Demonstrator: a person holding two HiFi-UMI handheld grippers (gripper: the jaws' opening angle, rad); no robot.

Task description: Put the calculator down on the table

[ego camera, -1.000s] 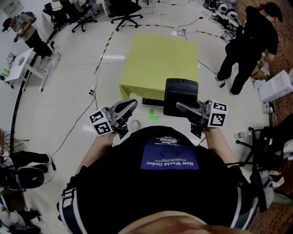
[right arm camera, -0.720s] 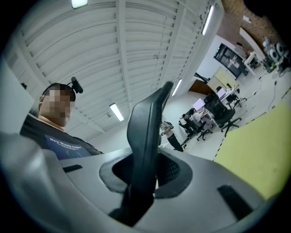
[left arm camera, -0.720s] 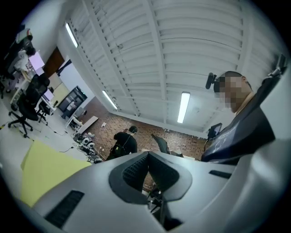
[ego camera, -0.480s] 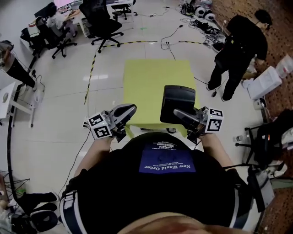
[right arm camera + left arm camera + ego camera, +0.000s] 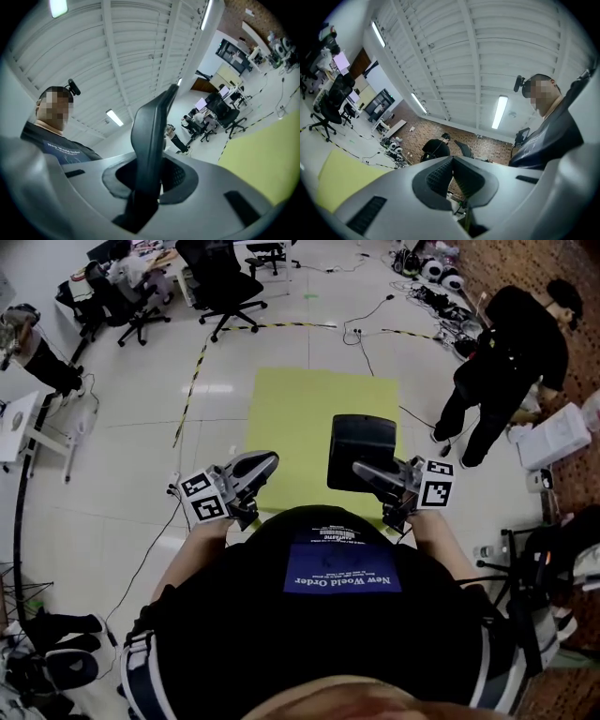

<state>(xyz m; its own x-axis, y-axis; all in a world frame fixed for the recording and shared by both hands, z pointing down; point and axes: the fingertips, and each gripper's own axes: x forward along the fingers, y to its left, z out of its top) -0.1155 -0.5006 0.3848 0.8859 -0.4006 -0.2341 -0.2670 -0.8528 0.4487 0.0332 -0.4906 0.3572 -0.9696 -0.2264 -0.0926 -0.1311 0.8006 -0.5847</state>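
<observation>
A black calculator (image 5: 362, 451) stands on edge in my right gripper (image 5: 362, 471), which is shut on its lower end. In the right gripper view the calculator (image 5: 151, 136) rises as a dark slab from between the pads of the right gripper (image 5: 150, 180). It hangs over the near edge of the yellow table (image 5: 300, 409), apart from the top. My left gripper (image 5: 267, 461) is level at the table's near left edge, and in the left gripper view the left gripper (image 5: 452, 176) is shut on nothing. The yellow table (image 5: 267, 159) shows at lower right.
A person in black (image 5: 506, 362) bends over at the right, beside a white box (image 5: 555, 435). Office chairs (image 5: 220, 277) stand beyond the table. Cables and a striped tape line (image 5: 195, 376) cross the white floor. Dark gear (image 5: 553, 549) sits at the right.
The table has come nearer and now lies right under both grippers. Both grippers keep the same pose in front of the body, with the calculator still gripped by the right one.
</observation>
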